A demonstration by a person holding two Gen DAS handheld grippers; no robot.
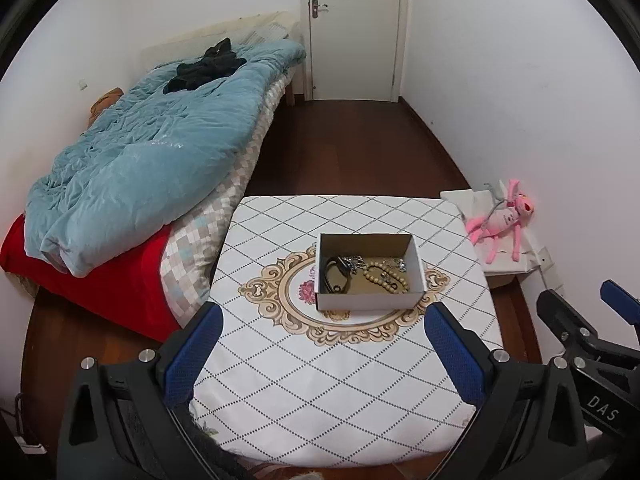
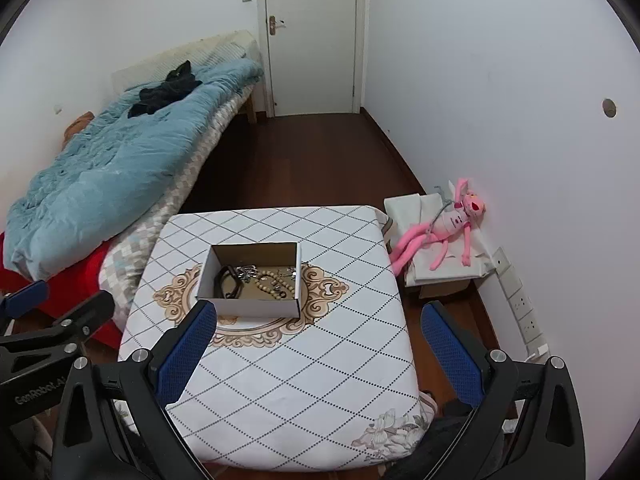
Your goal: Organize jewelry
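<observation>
Clearly, both grippers hover above the near edge of the bench (image 1: 360, 380), the left gripper (image 1: 324, 320) and right gripper (image 2: 320, 320) each with jaws wide apart, holding nothing. At twelve o'clock sits the open cardboard box (image 1: 370, 300), with wooden beads (image 1: 386, 276), a dark bracelet (image 1: 334, 276) and silvery chains inside. A bed (image 1: 132, 168) lies at ten o'clock; a pink plush toy (image 1: 504, 216) at two.

tablecloth (image 1: 360, 380): white, black diamond grid (gold medallion) | quilt (image 1: 140, 152): teal | plush toy (image 2: 448, 224): pink
</observation>
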